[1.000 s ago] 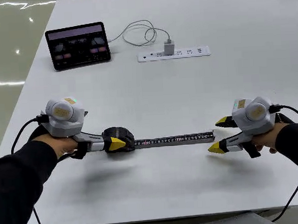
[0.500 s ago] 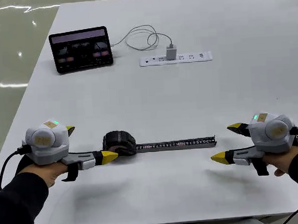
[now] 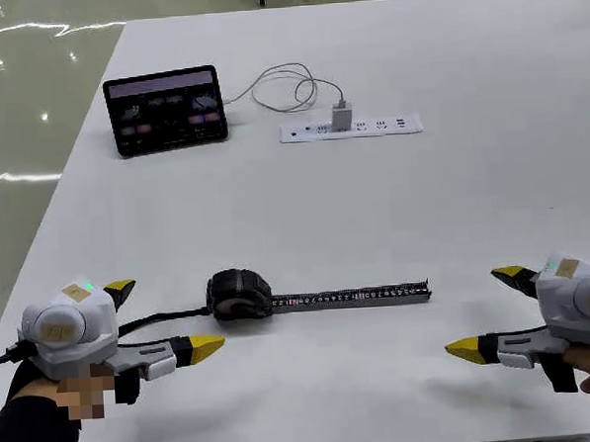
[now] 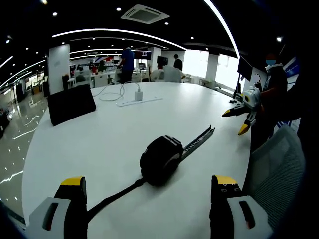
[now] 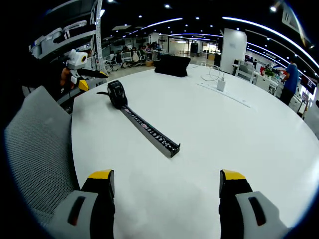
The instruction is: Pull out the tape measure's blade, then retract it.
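White worktop (image 3: 393,206) carries a tablet (image 3: 165,109) and a power strip (image 3: 350,129) at the far side, well apart from the work.

Tape measure (image 3: 238,292): black case lies near the front edge. Its blade (image 3: 353,297) is drawn out flat along the worktop toward the right and ends in a hook end (image 3: 426,291). A black wrist strap (image 3: 162,318) trails from the case toward the left.

Left gripper (image 3: 165,314): just beside the case on the strap side, not touching it. Its yellow-tipped fingers (image 4: 74,181) are spread wide and hold nothing.

Right gripper (image 3: 483,309): near the hook end but apart from it. Its fingers (image 5: 101,175) are likewise spread and empty.

Judgement: the pull-out is done and retraction is the step in hand. The blade holds its length with nothing gripping it, so a lock or friction is probably keeping it out. I cannot make out a lock button on the case.

Method for a clean retract:
- Close the left fingers across the case body, clear of the blade mouth, so the case cannot skid.
- Pinch the blade near the hook end with the right fingers before any release.
- Walk the right gripper in toward the case and let the spring take up the slack slowly.

Risk: letting it go free may whip the blade and drag the case.
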